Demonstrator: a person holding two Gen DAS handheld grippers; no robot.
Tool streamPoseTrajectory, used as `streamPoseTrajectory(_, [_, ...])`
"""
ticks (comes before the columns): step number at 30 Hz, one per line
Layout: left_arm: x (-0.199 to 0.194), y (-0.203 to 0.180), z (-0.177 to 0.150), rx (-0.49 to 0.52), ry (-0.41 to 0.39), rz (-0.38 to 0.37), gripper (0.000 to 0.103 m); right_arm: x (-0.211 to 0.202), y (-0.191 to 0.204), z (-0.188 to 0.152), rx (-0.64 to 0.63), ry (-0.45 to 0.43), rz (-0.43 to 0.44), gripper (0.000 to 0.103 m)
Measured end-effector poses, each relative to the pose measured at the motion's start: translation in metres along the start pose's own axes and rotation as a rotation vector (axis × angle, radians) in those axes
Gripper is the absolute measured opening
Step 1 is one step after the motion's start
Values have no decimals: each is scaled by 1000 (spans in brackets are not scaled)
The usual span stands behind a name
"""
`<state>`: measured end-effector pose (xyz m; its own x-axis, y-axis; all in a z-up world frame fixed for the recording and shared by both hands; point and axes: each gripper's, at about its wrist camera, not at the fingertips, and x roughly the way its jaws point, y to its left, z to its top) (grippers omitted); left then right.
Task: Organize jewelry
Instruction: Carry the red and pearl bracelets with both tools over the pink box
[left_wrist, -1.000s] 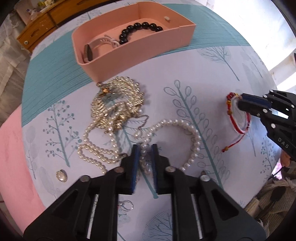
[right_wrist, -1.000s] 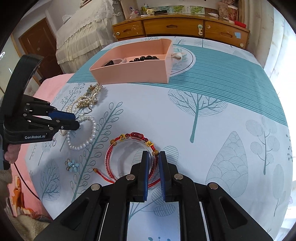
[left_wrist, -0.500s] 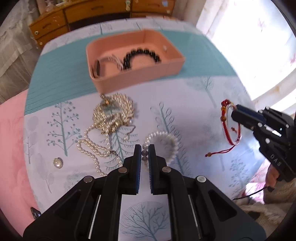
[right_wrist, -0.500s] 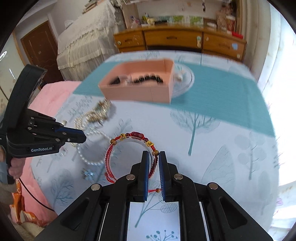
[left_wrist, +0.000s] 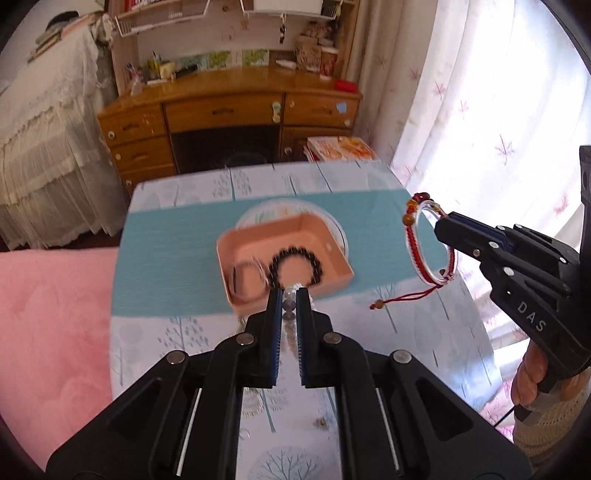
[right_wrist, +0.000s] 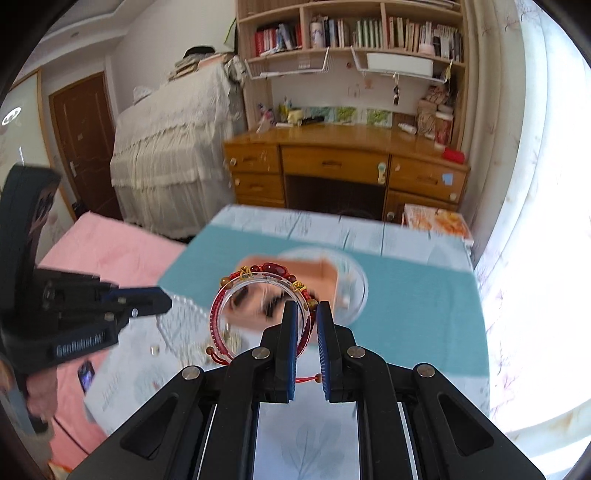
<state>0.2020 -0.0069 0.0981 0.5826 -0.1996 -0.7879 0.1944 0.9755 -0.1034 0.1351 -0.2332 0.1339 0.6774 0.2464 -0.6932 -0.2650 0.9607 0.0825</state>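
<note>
Pearl bracelet (left_wrist: 291, 295) sits pinched between left gripper's (left_wrist: 289, 295) closed jaws.

Red cord bracelet (left_wrist: 430, 245) and pearl strand (left_wrist: 291, 295) hang above pink tray (left_wrist: 258, 242).

Right gripper (right_wrist: 303, 314) clamps a red bracelet (right_wrist: 258, 314) in the air above a blurred pink box (right_wrist: 325, 271) — the left gripper (right_wrist: 162, 304) alongside, a wooden desk (right_wrist: 343, 162) beyond.
</note>
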Motion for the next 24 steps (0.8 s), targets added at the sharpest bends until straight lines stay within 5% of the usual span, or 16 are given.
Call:
streamPoseTrajectory(3, [6,5,26,-17,-34,20,5,9,-4,29,39,6,0,10])
streamPoseTrajectory(10, [89,25,60,-93,30,59,5,81,-8,71,70,97,-41,10])
streamPoseTrajectory(21, [210,30,51,-104,105,69,6,221,-23,25,122,292,-55,10])
streamPoseTrajectory(24, [221,37,44,-133,140,45,15,240,-25,10,130,313,-51,10])
